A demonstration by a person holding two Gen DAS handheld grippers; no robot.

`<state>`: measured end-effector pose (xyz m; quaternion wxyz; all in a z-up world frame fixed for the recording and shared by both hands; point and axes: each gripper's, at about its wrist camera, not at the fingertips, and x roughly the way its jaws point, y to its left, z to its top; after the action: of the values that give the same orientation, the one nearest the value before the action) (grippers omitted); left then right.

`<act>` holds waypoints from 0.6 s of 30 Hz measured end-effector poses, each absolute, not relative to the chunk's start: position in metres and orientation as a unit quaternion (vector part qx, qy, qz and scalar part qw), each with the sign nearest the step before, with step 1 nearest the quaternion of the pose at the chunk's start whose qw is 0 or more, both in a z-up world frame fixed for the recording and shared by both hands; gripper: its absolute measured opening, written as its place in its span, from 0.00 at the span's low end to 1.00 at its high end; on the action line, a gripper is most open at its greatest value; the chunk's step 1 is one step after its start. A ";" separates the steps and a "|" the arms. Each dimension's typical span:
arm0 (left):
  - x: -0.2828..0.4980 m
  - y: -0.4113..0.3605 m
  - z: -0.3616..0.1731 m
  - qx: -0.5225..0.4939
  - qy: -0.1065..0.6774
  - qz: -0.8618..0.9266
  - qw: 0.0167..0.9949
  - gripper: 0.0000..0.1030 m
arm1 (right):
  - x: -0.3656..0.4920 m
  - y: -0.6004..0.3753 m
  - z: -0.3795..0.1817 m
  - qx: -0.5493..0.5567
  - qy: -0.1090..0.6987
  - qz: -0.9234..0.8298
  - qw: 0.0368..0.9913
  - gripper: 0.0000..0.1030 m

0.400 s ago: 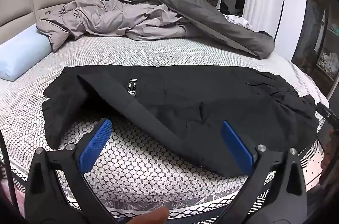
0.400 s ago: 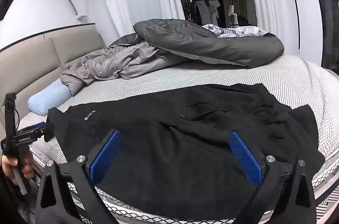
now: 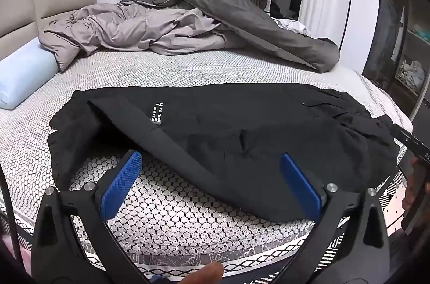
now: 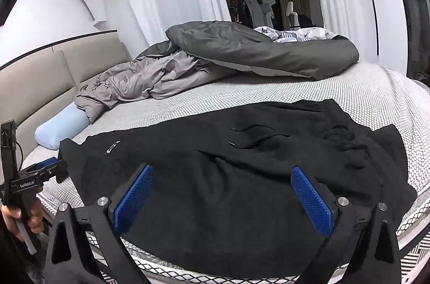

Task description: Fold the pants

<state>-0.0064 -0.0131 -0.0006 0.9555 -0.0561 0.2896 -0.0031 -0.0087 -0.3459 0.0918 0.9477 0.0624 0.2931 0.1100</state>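
Black pants (image 3: pixel 242 133) lie spread across the near part of the bed, legs toward the left, the waist with drawstrings (image 4: pixel 255 136) bunched at the right. A small white label (image 3: pixel 156 113) shows on one leg. My left gripper (image 3: pixel 212 176) hovers open over the near bed edge, where the two legs part, with nothing between its blue pads. My right gripper (image 4: pixel 223 192) stands open above the upper pant area, also holding nothing. The left gripper (image 4: pixel 51 167) also shows at the far left of the right wrist view, held by a hand (image 4: pixel 16 219).
The bed's honeycomb-patterned mattress cover (image 3: pixel 172 206) shows near the edge. A crumpled grey duvet (image 3: pixel 150 31) and dark blanket (image 4: pixel 258 53) lie at the back, a light blue pillow (image 3: pixel 24 74) at the left by the beige headboard (image 4: pixel 40 85). Shelving (image 3: pixel 408 47) stands right.
Both views have shifted only slightly; the pants lie as before and both grippers stay open.
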 end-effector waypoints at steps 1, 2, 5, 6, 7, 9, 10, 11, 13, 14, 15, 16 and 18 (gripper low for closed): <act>-0.007 -0.014 -0.001 -0.056 0.290 -0.005 0.955 0.99 | -0.010 -0.343 0.093 0.060 0.293 0.110 0.948 1.00; -0.008 -0.014 0.000 -0.056 0.289 -0.006 0.956 0.99 | -0.011 -0.341 0.094 0.056 0.292 0.111 0.948 1.00; -0.011 -0.017 0.001 -0.056 0.287 -0.006 0.956 0.99 | -0.012 -0.338 0.094 0.051 0.291 0.113 0.949 1.00; -0.011 -0.014 0.004 -0.056 0.288 -0.005 0.956 0.99 | -0.012 -0.337 0.094 0.048 0.292 0.115 0.948 1.00; -0.009 -0.013 0.003 -0.055 0.288 -0.004 0.956 0.99 | -0.012 -0.337 0.094 0.046 0.293 0.114 0.948 1.00; -0.008 -0.015 0.003 -0.053 0.289 -0.004 0.956 0.99 | -0.015 -0.336 0.093 0.042 0.292 0.114 0.949 1.00; -0.007 -0.015 0.002 -0.053 0.290 -0.004 0.956 0.99 | -0.015 -0.336 0.092 0.039 0.291 0.114 0.949 1.00; -0.007 -0.016 0.002 -0.051 0.291 -0.004 0.955 0.99 | -0.016 -0.335 0.092 0.035 0.291 0.113 0.949 1.00; -0.005 -0.018 0.001 -0.047 0.292 -0.006 0.955 0.99 | -0.016 -0.332 0.092 0.028 0.291 0.112 0.950 1.00; -0.005 -0.019 0.001 -0.044 0.292 -0.007 0.955 0.99 | -0.016 -0.332 0.092 0.027 0.290 0.111 0.950 1.00; -0.005 -0.020 0.001 -0.042 0.292 -0.007 0.956 0.99 | -0.017 -0.331 0.093 0.024 0.287 0.109 0.951 1.00; -0.004 -0.021 0.001 -0.039 0.291 -0.008 0.956 0.99 | -0.017 -0.330 0.093 0.022 0.287 0.108 0.952 1.00; -0.005 -0.022 0.000 -0.035 0.289 -0.008 0.957 0.99 | -0.018 -0.330 0.092 0.018 0.286 0.104 0.952 1.00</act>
<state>-0.0045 -0.0220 0.0003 0.9566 -0.0354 0.2892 -0.0083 -0.0178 -0.3298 0.0924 0.9524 0.0182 0.2859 0.1040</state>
